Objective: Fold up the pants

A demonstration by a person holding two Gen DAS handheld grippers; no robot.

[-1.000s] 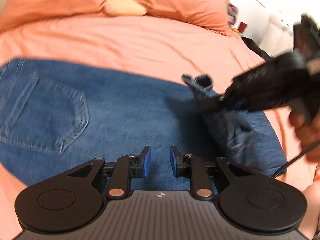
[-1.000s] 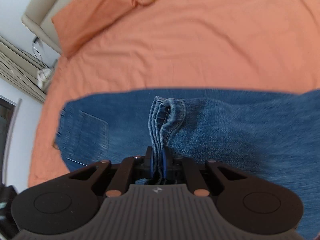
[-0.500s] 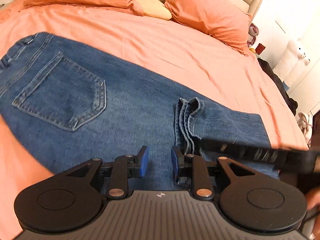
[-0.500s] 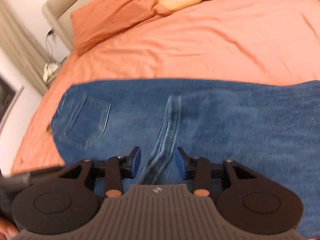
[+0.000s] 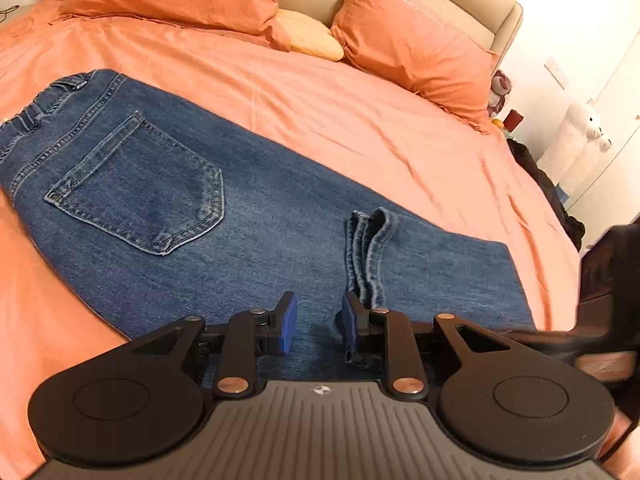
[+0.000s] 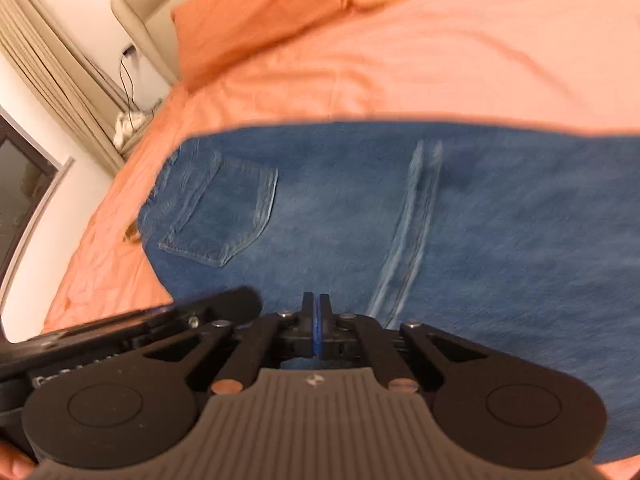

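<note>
Blue jeans [image 5: 248, 216] lie flat on the orange bed, folded lengthwise, back pocket [image 5: 140, 188] up and waistband at the far left. The leg hems [image 5: 368, 256] are folded over onto the thigh part and rest there. My left gripper [image 5: 316, 326] is open and empty, low over the denim just left of the hems. In the right wrist view the jeans [image 6: 500, 220] fill the middle, with the hems [image 6: 412, 228] ahead. My right gripper [image 6: 316, 328] is shut and empty above the denim.
The orange bedsheet [image 5: 360, 112] surrounds the jeans. Orange pillows [image 5: 412, 44] and a beige headboard [image 5: 480, 12] lie at the far end. A white plush toy [image 5: 580, 136] and dark clothes stand off the bed's right side. Curtains [image 6: 52, 92] hang at the left.
My right gripper let go of the leg hems, which now lie on the jeans, drew back and shut empty. My left gripper stayed open and pulled back a little.
</note>
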